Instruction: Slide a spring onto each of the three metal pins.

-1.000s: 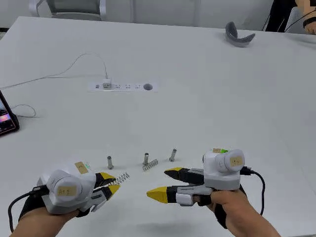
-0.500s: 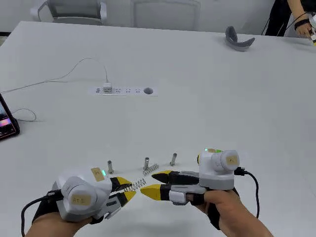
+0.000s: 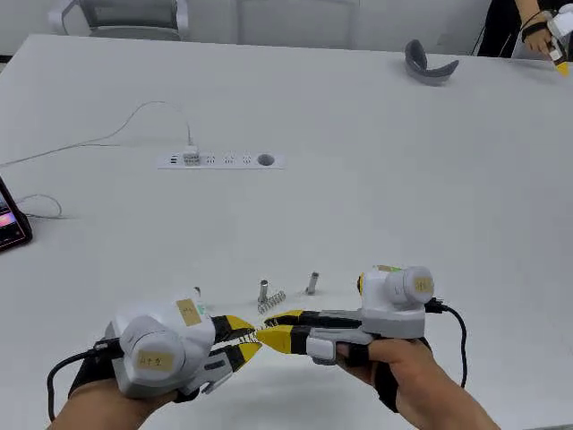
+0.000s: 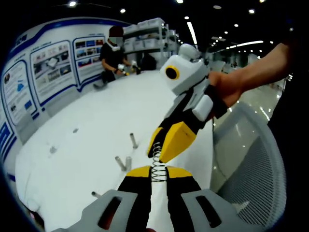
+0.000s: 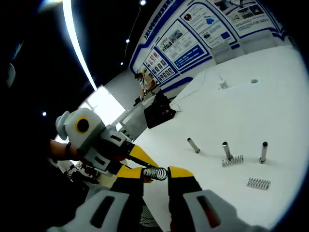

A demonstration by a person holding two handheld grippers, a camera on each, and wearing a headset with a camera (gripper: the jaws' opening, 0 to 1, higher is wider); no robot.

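Three short metal pins stand in a row on the white table: one point(image 3: 197, 291) half hidden behind my left gripper, one point(image 3: 263, 290) in the middle, one point(image 3: 312, 283) on the right. A spring point(image 3: 271, 301) lies beside the middle pin. My left gripper point(image 3: 243, 338) is shut on one end of another spring point(image 3: 257, 336), held in the air in front of the pins. My right gripper point(image 3: 273, 333) meets it tip to tip and is shut on the other end. In the right gripper view a third spring point(image 5: 259, 183) lies loose near the pins point(image 5: 226, 150).
A white power strip point(image 3: 222, 160) with a plugged cable lies further back. A dark screen device point(image 3: 9, 224) sits at the left edge, a grey curved band point(image 3: 430, 61) at the far right. A person's hand point(image 3: 542, 27) shows at the top right corner.
Both grippers have come together in front of the pins. The right gripper's jaws, wide apart a second ago, have closed on the free end of the spring that the left gripper holds.
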